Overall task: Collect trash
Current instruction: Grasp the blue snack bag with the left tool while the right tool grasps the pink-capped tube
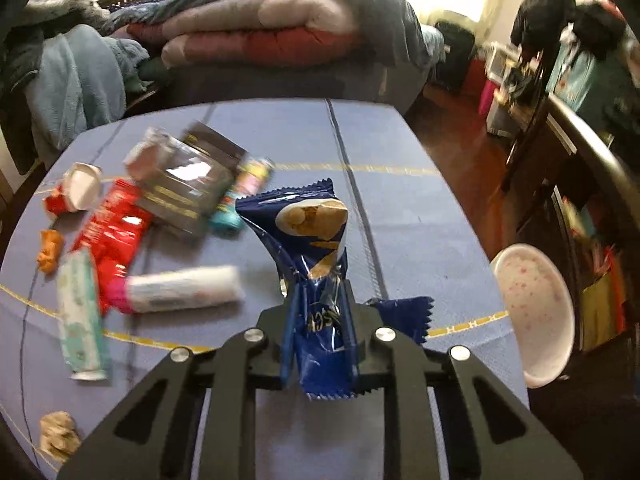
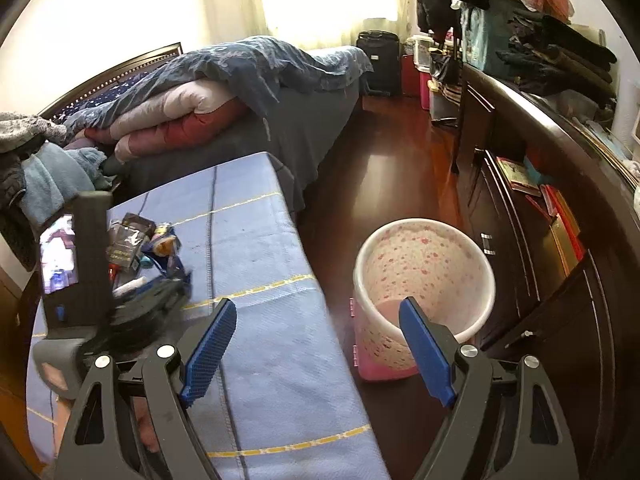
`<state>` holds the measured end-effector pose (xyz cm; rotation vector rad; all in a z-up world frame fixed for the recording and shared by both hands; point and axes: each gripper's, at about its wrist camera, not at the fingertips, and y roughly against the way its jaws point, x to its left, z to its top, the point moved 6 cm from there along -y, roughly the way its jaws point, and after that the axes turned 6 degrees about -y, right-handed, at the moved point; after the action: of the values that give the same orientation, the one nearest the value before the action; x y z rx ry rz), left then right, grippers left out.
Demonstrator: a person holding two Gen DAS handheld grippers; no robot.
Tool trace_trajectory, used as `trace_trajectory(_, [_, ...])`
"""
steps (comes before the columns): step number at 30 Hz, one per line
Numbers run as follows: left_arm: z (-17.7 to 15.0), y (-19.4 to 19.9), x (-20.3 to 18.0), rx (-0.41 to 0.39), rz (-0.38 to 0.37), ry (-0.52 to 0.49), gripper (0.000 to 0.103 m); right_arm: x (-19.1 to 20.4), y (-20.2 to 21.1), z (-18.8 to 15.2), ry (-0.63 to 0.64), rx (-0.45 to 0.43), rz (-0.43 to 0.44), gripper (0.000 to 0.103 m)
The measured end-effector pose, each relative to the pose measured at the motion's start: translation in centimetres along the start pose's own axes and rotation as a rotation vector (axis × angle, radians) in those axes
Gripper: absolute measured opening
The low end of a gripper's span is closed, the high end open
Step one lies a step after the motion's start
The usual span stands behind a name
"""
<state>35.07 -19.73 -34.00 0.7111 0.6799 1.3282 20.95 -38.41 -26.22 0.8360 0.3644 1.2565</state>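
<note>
Clamped in the left gripper (image 1: pixel 318 316), right under its camera at six o'clock, a blue snack wrapper (image 1: pixel 310 248) stands crumpled between the closed jaws, its torn top flaring up toward the middle of the left wrist view. Sweeping left to right across the blue tablecloth (image 1: pixel 400 220): a crumpled brown scrap (image 1: pixel 58 434) lies at seven o'clock, a pale green tube (image 1: pixel 80 316) and an orange bit (image 1: pixel 50 250) at nine, then a red packet (image 1: pixel 110 236) with a white cup (image 1: pixel 82 186) beside it, a white tube (image 1: pixel 186 288) nearer the centre, and a dark foil pouch (image 1: pixel 188 176) at ten to eleven o'clock. Off the table's edge at three to four o'clock sits the pink-speckled bin (image 1: pixel 536 312) on the floor. From the right wrist view, the right gripper (image 2: pixel 316 344) hangs with its blue pads (image 2: pixel 208 344) spread wide and nothing between them, framing the table edge at seven o'clock and the bin's rim at four. By my reading, the step in hand is carrying one picked-up piece to the bin, with most of the litter not yet collected. The next move likely calls for swinging the left gripper rightward past the table edge until the wrapper hangs over the bin's mouth, then letting go; the light, springy foil may cling to a pad, so a clean wide release matters.
</note>
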Motion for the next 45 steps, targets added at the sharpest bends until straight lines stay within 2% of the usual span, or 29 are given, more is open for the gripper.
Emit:
trace_trajectory(5, [0.7,4.1,4.9,-0.083,-0.009,0.043,0.021,3.2,-1.0,-0.4,0.042,0.023,0.052,0.083])
trace_trajectory(9, [0.6,7.1,10.0,-0.14,0.07,0.072,0.021,7.0,-3.0,-1.1,0.093,0.06,0.108,0.083])
trace_trajectory(14, [0.3,8.9,15.2,-0.159,0.156,0.111,0.022,13.2,-6.2,-2.6,0.171,0.124,0.198,0.09])
trace_trajectory(17, [0.0,9.1,18.3,-0.15,0.17,0.151,0.022,17.0,-8.1,-3.6,0.223,0.152,0.247,0.099])
trace_trajectory(20, [-0.2,9.1,20.1,-0.149,0.18,0.18,0.023,19.6,-9.3,-4.3,0.265,0.164,0.27,0.099])
trace_trajectory(22, [-0.2,9.1,20.9,-0.149,0.185,0.191,0.023,20.9,-10.0,-4.8,0.299,0.179,0.284,0.099])
trace_trajectory(29, [-0.5,8.7,21.7,-0.148,0.181,0.202,0.023,23.1,-12.6,-5.9,0.346,0.205,0.234,0.098])
trace_trajectory(31, [-0.5,8.5,21.7,-0.145,0.185,0.196,0.023,22.9,-12.5,-6.0,0.353,0.186,0.209,0.086])
trace_trajectory(37, [-0.5,8.3,20.7,-0.141,0.178,0.176,0.023,22.1,-11.3,-6.0,0.355,0.172,0.195,0.086])
trace_trajectory(45, [0.0,9.7,18.0,-0.168,0.163,0.13,0.023,18.1,-7.9,-5.1,0.299,0.135,0.186,0.086])
